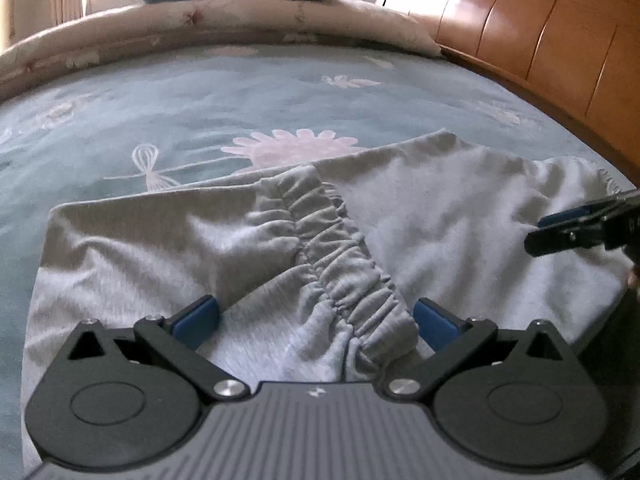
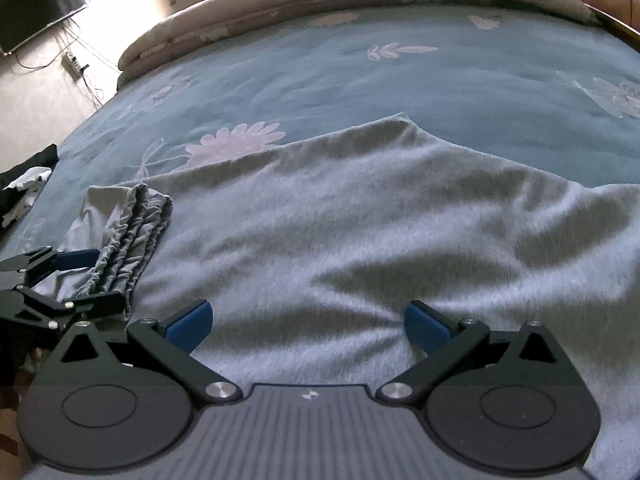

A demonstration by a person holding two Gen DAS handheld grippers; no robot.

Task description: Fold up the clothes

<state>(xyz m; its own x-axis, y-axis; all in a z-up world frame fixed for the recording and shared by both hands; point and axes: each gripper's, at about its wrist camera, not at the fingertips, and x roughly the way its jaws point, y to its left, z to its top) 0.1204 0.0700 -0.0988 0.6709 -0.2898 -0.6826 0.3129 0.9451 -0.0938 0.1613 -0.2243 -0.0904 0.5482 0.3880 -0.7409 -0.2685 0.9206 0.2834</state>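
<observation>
Grey garment (image 1: pixel 440 208) lies on bed (image 1: pixel 200 120), one part folded over, elastic waistband (image 1: pixel 332 256) on top. Left tongs (image 1: pixel 316 318) wide open astride waistband, gripping nothing. Right tongs (image 2: pixel 308 322) wide open over garment, empty. Judgement: partway; further folds remain.

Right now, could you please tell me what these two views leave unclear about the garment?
- Near hem of the grey garment: hidden behind each hand-held gripper's body, both views.
- Its right end: cut off by the frame edge, right wrist view.
- What lies under the waistband: covered by folded cloth.
</observation>
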